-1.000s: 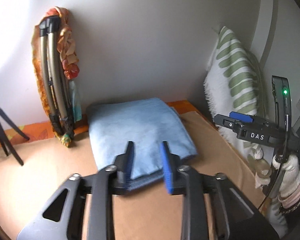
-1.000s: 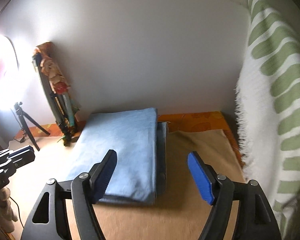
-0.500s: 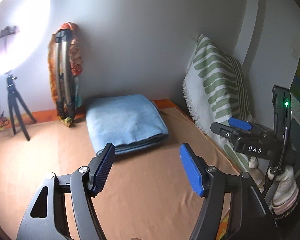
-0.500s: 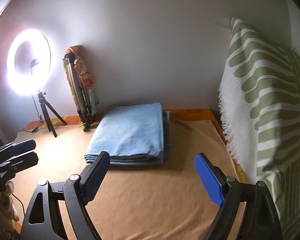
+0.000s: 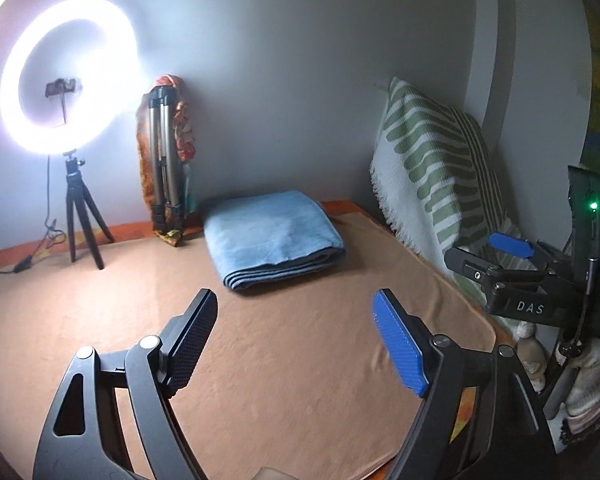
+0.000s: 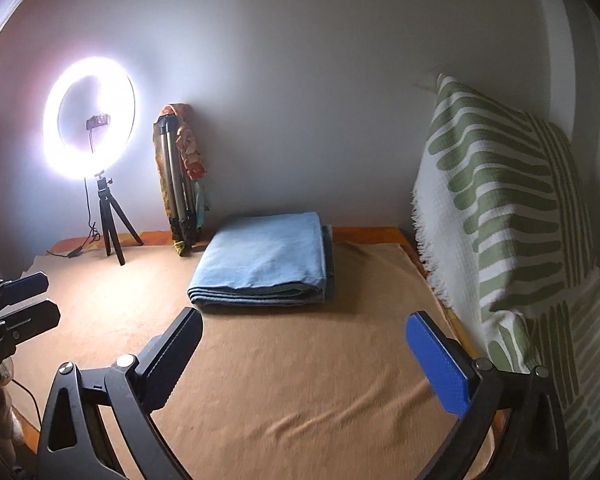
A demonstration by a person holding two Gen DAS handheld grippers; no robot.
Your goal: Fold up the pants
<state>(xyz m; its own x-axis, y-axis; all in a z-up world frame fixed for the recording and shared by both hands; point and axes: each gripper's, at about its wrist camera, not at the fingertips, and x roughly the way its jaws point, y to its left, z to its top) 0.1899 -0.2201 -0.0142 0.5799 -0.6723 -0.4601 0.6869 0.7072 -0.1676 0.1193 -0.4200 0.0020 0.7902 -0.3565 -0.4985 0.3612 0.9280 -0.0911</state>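
Note:
The light blue pants [image 5: 274, 236] [image 6: 262, 258] lie folded into a flat stack at the back of the tan blanket [image 5: 300, 360] [image 6: 300, 380], close to the wall. My left gripper [image 5: 294, 324] hangs over the blanket well short of the stack, its jaws opening with nothing between them. My right gripper [image 6: 304, 346] is likewise back from the stack, its jaws opening wide and empty. In the left wrist view the right gripper [image 5: 512, 256] shows at the right edge. The left gripper [image 6: 12, 304] shows at the left edge of the right wrist view.
A lit ring light on a small tripod [image 5: 66, 80] [image 6: 90, 120] stands at the back left. A folded tripod with orange cloth [image 5: 166, 160] [image 6: 180, 176] leans on the wall beside the pants. A green-striped white pillow [image 5: 436, 168] [image 6: 500, 208] stands along the right side.
Both grippers have pulled back from the folded pants and opened wider. The left gripper's fingertips were over the stack's near edge a second ago; now both are clear of it.

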